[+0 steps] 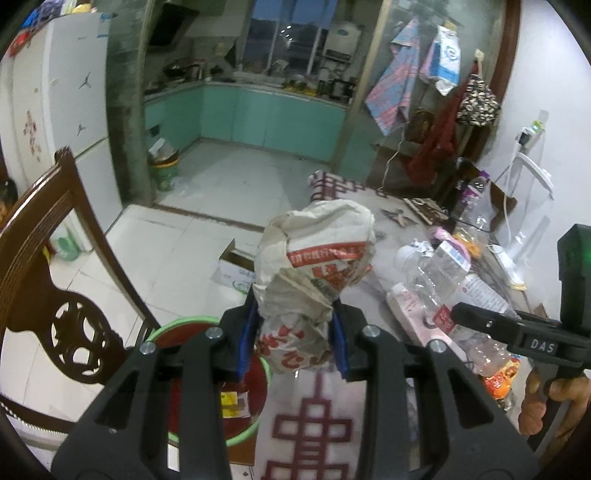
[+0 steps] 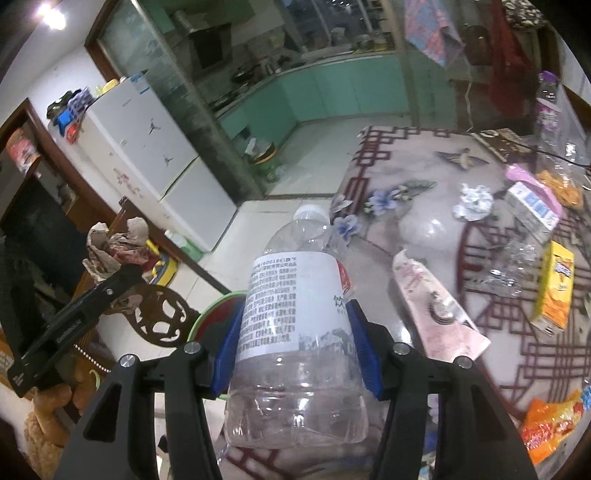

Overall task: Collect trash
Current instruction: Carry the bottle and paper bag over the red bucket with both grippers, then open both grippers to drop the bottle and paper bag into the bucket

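Both claws loaded: left claw (image 1: 293,334) clenching crumpled paper (image 1: 317,258), right claw (image 2: 295,350) gripping the bottle (image 2: 291,314). Centre each above the green bin (image 1: 192,320) (beside the worktop (image 2: 424,229)) before letting go.

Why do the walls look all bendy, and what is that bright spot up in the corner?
Left wrist view: the fisheye lens curves the fridge and chair, with dark rounded corners. Right wrist view: a lamp flares white top left, and the table shows a glossy reflection.

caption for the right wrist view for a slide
Right gripper holds an empty plastic bottle near the green basin beside the littered table.
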{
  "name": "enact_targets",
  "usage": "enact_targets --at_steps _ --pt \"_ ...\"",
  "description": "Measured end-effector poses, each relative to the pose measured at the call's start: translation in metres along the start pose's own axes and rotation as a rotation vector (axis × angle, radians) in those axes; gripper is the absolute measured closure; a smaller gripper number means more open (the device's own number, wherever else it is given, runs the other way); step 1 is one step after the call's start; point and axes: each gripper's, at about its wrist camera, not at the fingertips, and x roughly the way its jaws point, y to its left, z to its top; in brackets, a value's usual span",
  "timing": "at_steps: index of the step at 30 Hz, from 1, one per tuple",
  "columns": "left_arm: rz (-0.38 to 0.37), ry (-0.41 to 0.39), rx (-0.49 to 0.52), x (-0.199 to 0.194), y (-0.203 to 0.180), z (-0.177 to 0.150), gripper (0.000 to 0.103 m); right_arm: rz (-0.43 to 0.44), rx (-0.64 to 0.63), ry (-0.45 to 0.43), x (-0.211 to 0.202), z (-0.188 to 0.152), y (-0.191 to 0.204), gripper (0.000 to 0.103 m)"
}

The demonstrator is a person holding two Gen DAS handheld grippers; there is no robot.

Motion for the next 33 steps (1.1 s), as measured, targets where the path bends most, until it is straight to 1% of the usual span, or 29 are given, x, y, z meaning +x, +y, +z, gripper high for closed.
enact_targets --at_steps 4,11,18,25,31,32,33 --pt "0.032 0.037 -0.025 0.011 0.013 -0.007 0.070 0.032 -0.025 0.048 0.018 -0.005 0.013 0.050" --pt "0.082 0.087 -0.050 0.025 0.036 -0.019 0.070 0.094 -0.057 0.182 0.066 -0.018 0.041 0.050" --pt "0.116 0.117 -0.095 0.034 0.062 -0.027 0.070 0.097 -0.125 0.270 0.105 -0.023 0.069 0.050" --pt "0.132 0.140 -0.137 0.044 0.082 -0.032 0.070 0.110 -0.163 0.315 0.132 -0.019 0.086 0.050" --pt "0.146 0.156 -0.154 0.049 0.093 -0.033 0.070 0.138 -0.144 0.300 0.140 -0.012 0.094 0.048" --pt "0.145 0.157 -0.154 0.050 0.094 -0.033 0.069 0.137 -0.140 0.289 0.139 -0.010 0.094 0.039" --pt "0.143 0.158 -0.155 0.051 0.095 -0.034 0.068 0.131 -0.131 0.273 0.136 -0.009 0.093 0.032"
